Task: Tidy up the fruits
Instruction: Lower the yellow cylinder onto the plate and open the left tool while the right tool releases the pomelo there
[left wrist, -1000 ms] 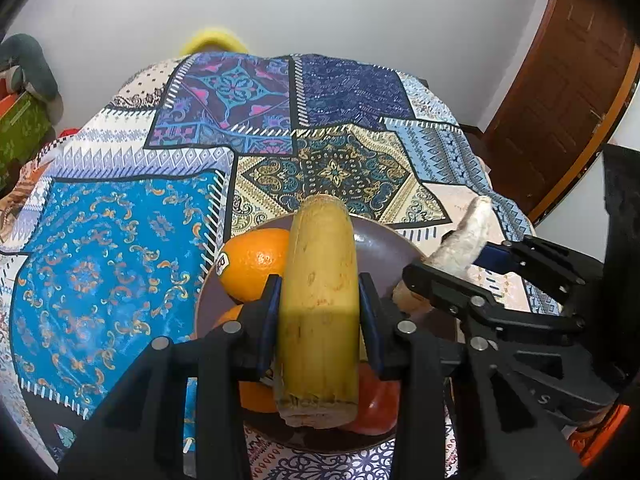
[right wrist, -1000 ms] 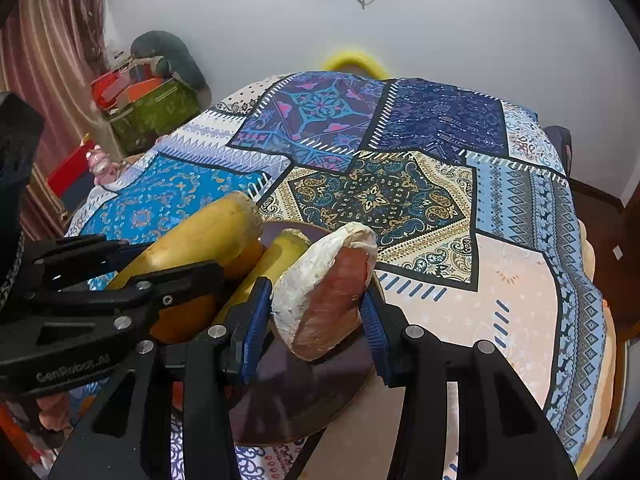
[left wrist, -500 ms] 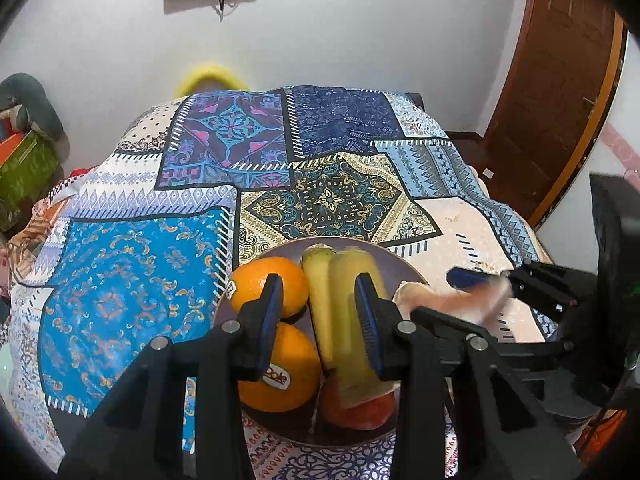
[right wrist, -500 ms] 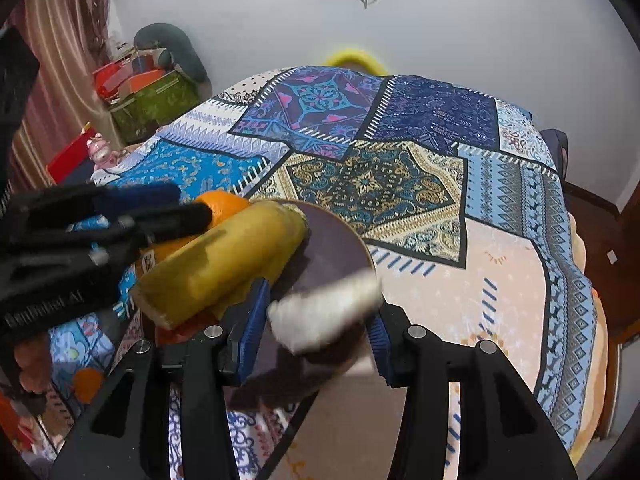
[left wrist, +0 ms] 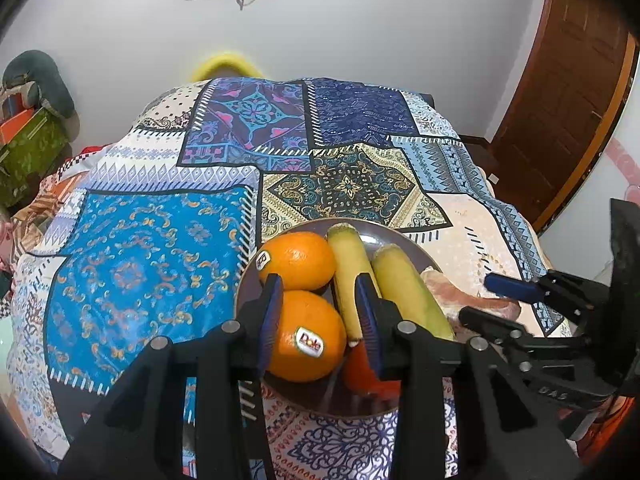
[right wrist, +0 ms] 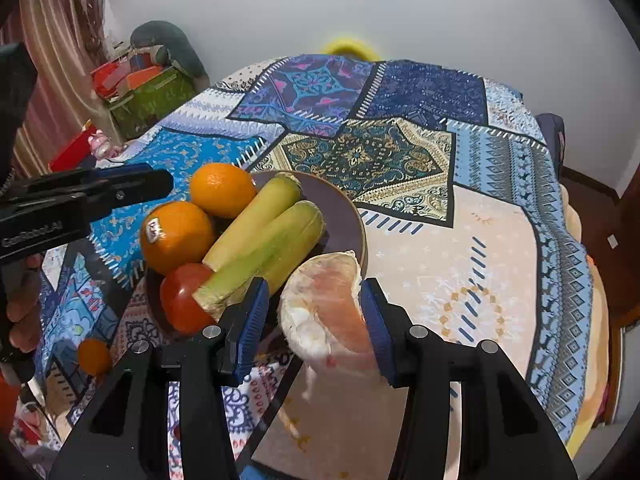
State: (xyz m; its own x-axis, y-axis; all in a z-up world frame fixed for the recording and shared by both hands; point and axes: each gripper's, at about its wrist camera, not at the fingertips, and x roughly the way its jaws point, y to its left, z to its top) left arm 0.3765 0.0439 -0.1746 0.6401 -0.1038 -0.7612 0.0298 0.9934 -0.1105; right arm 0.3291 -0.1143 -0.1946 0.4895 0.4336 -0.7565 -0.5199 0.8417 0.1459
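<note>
A brown plate (left wrist: 404, 242) on the patchwork cloth holds two oranges (left wrist: 298, 260), two yellow-green banana pieces (left wrist: 404, 292) and a red fruit (left wrist: 362, 374). My left gripper (left wrist: 318, 320) is open and empty just above the plate's near side. My right gripper (right wrist: 314, 322) is open around a peeled pink pomelo wedge (right wrist: 328, 304) that rests on the plate's right edge; the wedge touches only the right pad. The same wedge (left wrist: 456, 294) and the right gripper (left wrist: 492, 300) show at right in the left wrist view. The plate (right wrist: 340, 208) and bananas (right wrist: 264, 240) show in the right wrist view.
A small orange fruit (right wrist: 94, 356) lies on the cloth left of the plate. A green box (right wrist: 152, 96) with clutter stands beyond the table's left edge. A wooden door (left wrist: 560, 100) is at the right. The table edge drops off on the right.
My left gripper let go of the banana piece, which now lies on the plate, and pulled back. My right gripper lowered the pomelo wedge to the plate's edge and opened.
</note>
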